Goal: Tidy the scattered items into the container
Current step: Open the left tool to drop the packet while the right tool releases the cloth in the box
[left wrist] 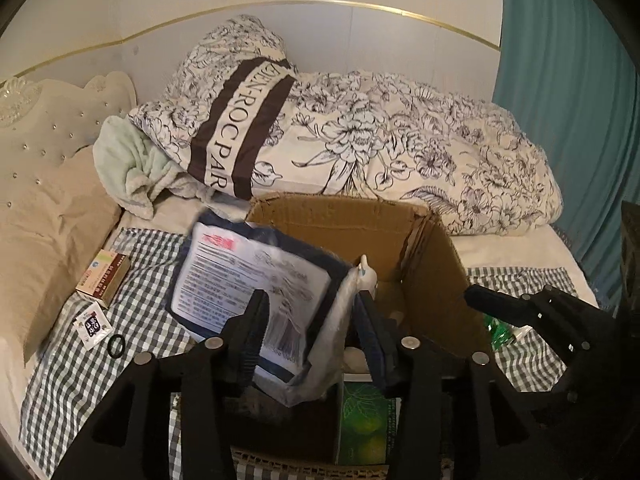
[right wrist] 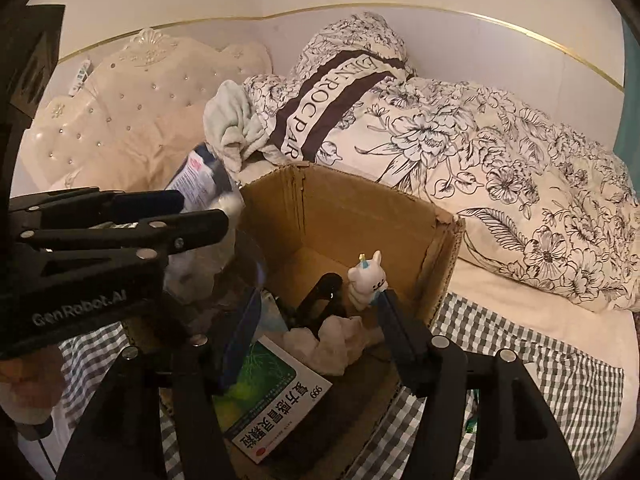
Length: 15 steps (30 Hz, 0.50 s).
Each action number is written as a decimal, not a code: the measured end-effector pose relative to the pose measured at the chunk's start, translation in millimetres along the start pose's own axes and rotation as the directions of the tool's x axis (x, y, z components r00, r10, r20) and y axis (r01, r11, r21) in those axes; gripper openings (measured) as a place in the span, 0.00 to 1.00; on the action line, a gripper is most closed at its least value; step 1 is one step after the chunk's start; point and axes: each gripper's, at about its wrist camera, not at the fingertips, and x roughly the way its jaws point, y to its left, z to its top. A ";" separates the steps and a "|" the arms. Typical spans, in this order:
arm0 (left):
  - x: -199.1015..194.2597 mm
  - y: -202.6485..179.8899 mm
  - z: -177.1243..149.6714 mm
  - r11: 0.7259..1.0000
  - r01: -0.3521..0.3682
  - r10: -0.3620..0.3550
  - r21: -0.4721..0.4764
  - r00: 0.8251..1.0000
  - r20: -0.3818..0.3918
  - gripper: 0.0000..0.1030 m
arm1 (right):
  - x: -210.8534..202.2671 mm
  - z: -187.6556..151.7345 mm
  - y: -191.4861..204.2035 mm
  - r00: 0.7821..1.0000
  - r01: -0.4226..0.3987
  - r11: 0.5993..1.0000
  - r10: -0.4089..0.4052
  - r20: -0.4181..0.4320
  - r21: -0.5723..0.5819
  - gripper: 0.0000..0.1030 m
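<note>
My left gripper stands half open around a labelled pouch leaning on the box rim at 11 o'clock. My right gripper, jaws also apart, hangs empty over the box, a rabbit figure at its 1 o'clock. A small carton, sachet and ring lie at 9 o'clock on the checked cloth.

Blurred plastic packet tilts, seemingly loose, over open cardboard box.

Plastic packet blocks the box's left side.
</note>
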 end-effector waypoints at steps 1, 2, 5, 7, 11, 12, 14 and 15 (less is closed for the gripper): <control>-3.3 0.3 0.8 1.000 0.001 -0.001 -0.003 1.000 0.007 0.55 | -4.4 0.9 0.2 1.000 0.005 1.000 -0.005 0.008 0.000 0.59; -6.8 0.4 1.6 1.000 0.003 -0.003 -0.006 1.000 0.014 0.57 | -8.0 1.1 0.0 1.000 0.009 1.000 -0.009 0.015 0.000 0.59; -18.4 -1.6 4.1 1.000 0.003 -0.003 -0.008 0.999 0.033 0.58 | -21.5 3.0 0.2 0.999 0.022 1.000 -0.022 0.040 0.004 0.61; -27.3 -4.9 5.0 1.000 0.005 -0.005 -0.003 0.999 0.046 0.58 | -30.4 4.2 -0.4 0.998 0.030 1.000 -0.030 0.055 0.010 0.62; -42.4 -10.2 6.5 1.000 0.006 -0.006 0.005 0.998 0.066 0.61 | -46.4 7.1 -1.6 0.996 0.042 0.999 -0.044 0.078 0.020 0.62; -45.4 -11.6 6.6 1.000 0.006 -0.006 0.007 0.998 0.070 0.63 | -51.0 7.7 -2.3 0.995 0.046 0.999 -0.047 0.086 0.022 0.63; -53.2 -14.9 6.6 1.000 0.006 -0.007 0.011 0.997 0.080 0.64 | -60.3 8.0 -3.5 0.994 0.051 0.998 -0.053 0.099 0.026 0.64; -57.7 -16.8 6.9 1.000 0.007 -0.008 0.013 0.996 0.086 0.64 | -65.4 8.0 -4.1 0.993 0.056 0.998 -0.058 0.106 0.030 0.65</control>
